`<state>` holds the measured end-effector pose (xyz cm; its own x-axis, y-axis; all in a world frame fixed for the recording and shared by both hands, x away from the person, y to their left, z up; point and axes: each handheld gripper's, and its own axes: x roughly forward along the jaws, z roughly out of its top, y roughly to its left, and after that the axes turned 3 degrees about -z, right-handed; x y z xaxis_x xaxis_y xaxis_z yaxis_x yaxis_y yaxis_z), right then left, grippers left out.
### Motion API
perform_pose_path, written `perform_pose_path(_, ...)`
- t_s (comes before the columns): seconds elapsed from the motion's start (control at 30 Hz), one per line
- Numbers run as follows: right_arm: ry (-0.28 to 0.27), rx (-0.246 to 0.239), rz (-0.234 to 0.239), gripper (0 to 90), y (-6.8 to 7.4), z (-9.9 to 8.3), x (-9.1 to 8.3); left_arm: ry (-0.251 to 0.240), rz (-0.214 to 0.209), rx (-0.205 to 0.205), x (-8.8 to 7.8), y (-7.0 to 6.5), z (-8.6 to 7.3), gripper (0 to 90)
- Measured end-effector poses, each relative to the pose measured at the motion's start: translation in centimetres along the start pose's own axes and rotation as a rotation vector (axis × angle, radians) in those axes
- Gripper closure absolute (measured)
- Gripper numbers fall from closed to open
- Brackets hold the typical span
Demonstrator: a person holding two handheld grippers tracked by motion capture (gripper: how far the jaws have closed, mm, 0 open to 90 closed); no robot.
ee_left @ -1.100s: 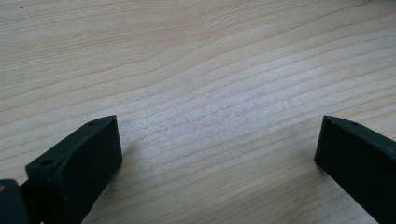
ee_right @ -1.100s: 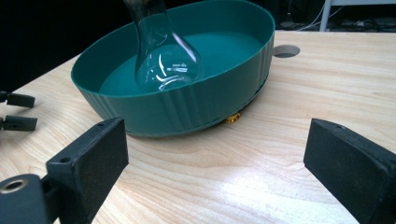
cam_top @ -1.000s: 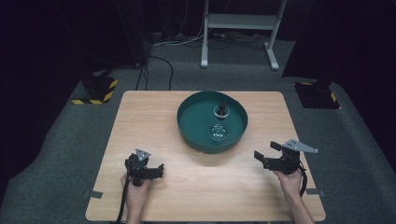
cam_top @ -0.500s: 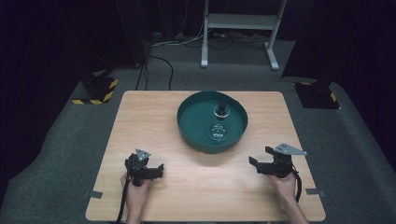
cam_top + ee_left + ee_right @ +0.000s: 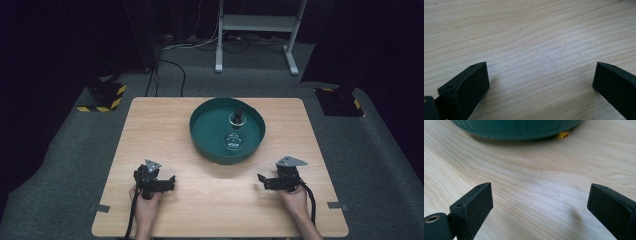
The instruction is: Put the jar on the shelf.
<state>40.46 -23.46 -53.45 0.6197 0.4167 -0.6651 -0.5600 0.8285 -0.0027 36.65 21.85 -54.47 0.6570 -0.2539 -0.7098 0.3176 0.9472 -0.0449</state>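
Observation:
A round dark green basin (image 5: pixel 200 137) stands on the wooden table (image 5: pixel 150 125), a little beyond its middle. Inside it are a small dark knob-like piece (image 5: pixel 237 118) and a clear round piece (image 5: pixel 233 141). My left gripper (image 5: pixel 171 180) lies low at the front left, pointing right, and its jaws stand open over bare wood (image 5: pixel 540 70). At the front right my right gripper (image 5: pixel 261 178) points left, open with nothing between its jaws (image 5: pixel 540 190). Ahead of it are the basin's wall (image 5: pixel 519 128) and a small gold part (image 5: pixel 563 135) at the basin's foot.
The table ends close behind both hands at the front edge (image 5: pixel 220 234). Two yellow-and-black striped stands (image 5: pixel 102 97) sit on the grey floor left and right of the table. A white metal frame (image 5: pixel 255 30) stands farther back.
The right hand has come down and shifted left, toward the table's front middle, with its jaws still open. The left hand has stayed where it was.

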Motion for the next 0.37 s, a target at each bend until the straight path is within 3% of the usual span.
perform_pose_path(0.03, 0.011, -0.006, -0.002, 6.7, 0.17, -0.12, 0.42, 0.000, 0.000, 0.000, 0.00, 0.00, 0.00, 0.8)
perform_pose_path(0.07, 0.046, -0.032, -0.039, 6.6, 0.65, -0.08, 0.92, 0.001, 0.000, 0.001, -0.01, 0.00, 0.00, 0.9)
perform_pose_path(0.37, 0.048, -0.023, -0.038, 6.3, 0.75, 0.03, 1.07, 0.000, 0.000, 0.000, 0.00, 0.00, 0.00, 0.9)
